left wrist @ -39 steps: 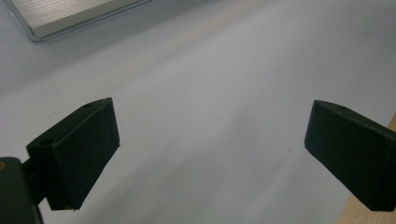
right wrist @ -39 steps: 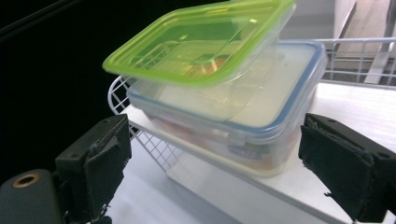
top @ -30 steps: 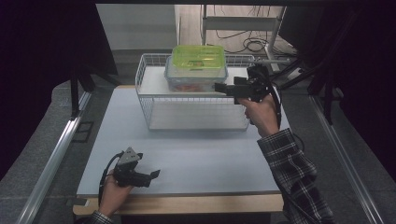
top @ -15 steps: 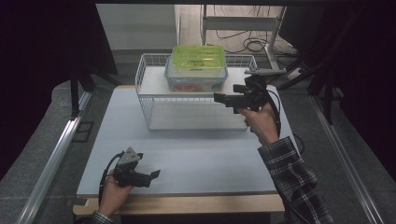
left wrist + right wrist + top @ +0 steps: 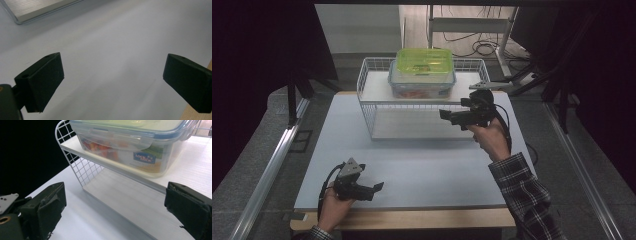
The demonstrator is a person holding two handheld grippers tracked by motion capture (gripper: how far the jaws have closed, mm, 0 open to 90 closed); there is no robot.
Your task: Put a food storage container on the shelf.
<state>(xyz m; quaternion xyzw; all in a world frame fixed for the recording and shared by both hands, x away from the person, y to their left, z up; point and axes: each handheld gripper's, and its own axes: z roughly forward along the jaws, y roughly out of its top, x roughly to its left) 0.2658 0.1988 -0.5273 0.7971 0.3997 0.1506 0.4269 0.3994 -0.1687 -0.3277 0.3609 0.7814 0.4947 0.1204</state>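
Here the right gripper [image 5: 445, 115] hangs in the air just in front of the wire rack [image 5: 371, 107], its jaws spread wide with nothing between them, pointing toward the rack's front. In the right gripper view [image 5: 113, 207] the same wide gap shows, with the rack's upper shelf straight ahead. On that upper shelf sits the food box [image 5: 422, 79], a clear plastic tub with a green lid [image 5: 424, 60] clipped on; red and orange food [image 5: 105, 146] shows through its wall. The box and the right gripper are near but apart. The left gripper [image 5: 378, 187] rests low over the white table [image 5: 422, 170] near its front left corner, well apart from the rack, jaws open and empty.
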